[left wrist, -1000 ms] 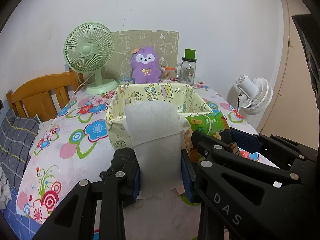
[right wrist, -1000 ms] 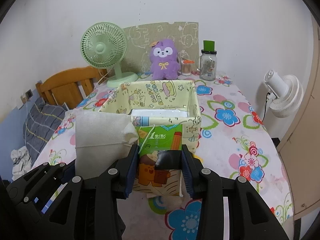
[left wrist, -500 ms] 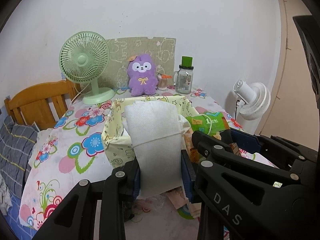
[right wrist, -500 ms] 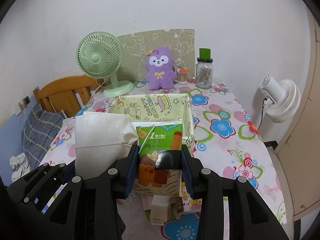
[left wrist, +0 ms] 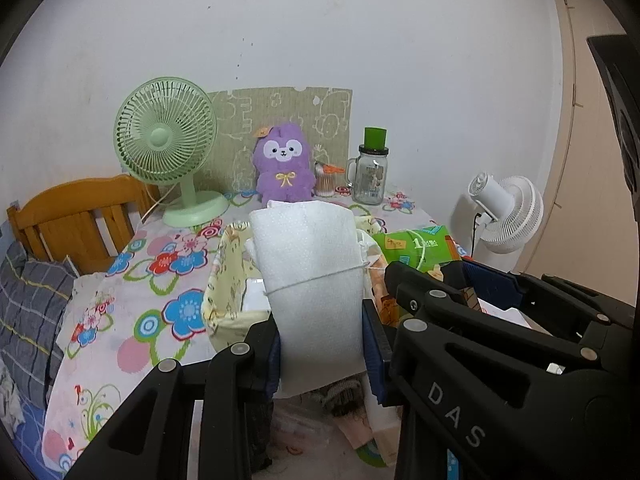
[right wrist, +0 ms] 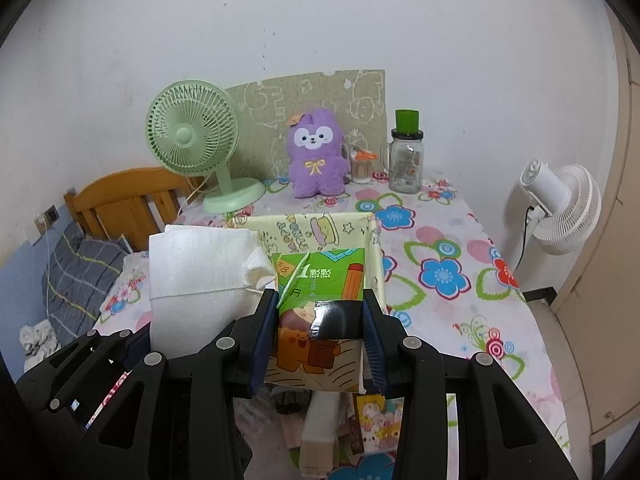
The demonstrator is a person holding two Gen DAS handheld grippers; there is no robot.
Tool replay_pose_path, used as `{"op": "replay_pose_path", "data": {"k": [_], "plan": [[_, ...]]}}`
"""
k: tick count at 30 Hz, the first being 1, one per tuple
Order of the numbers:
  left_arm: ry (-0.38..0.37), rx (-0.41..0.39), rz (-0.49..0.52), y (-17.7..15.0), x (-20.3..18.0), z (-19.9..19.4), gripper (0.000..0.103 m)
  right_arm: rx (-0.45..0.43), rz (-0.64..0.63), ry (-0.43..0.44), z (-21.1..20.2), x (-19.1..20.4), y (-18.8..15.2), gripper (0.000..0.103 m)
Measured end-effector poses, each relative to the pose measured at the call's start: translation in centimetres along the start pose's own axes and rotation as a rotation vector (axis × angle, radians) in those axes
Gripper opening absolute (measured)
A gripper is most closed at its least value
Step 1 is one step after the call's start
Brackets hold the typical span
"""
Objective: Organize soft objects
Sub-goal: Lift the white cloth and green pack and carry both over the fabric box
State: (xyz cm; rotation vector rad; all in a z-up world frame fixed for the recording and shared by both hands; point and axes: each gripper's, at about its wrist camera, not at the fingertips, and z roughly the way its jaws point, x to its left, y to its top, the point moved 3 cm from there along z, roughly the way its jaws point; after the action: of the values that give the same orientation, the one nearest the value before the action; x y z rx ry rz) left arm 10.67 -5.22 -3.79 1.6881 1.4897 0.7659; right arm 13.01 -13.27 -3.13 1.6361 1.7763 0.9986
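Note:
My left gripper (left wrist: 322, 344) is shut on a white foam bundle (left wrist: 312, 280) tied with string, held up above the table in front of a yellow fabric basket (left wrist: 224, 280). My right gripper (right wrist: 320, 336) is shut on a green tissue pack (right wrist: 320, 308) with cartoon print, held up in front of the same basket (right wrist: 312, 232). The bundle also shows in the right wrist view (right wrist: 196, 276), left of the pack. The pack shows in the left wrist view (left wrist: 416, 244). A white item lies inside the basket.
A floral tablecloth (right wrist: 444, 272) covers the table. At the back stand a green fan (right wrist: 192, 140), a purple plush (right wrist: 316, 152) and a glass jar (right wrist: 406, 160). Small soft items (right wrist: 320, 432) lie below the grippers. A white fan (right wrist: 560, 204) is right, a wooden chair (left wrist: 76, 220) left.
Both grippers have risen and pulled back with their loads. The basket and table now sit lower and farther away, and the items under the grippers have come into view.

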Motion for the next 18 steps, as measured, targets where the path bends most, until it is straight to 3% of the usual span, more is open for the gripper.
{"op": "replay_pose_path", "data": {"k": [18], "plan": [[0.004, -0.025, 0.014, 3.3, 0.7, 2.9, 0.034, -0.035, 0.007, -0.005, 2.8, -0.4, 3.6, 0.044]]}}
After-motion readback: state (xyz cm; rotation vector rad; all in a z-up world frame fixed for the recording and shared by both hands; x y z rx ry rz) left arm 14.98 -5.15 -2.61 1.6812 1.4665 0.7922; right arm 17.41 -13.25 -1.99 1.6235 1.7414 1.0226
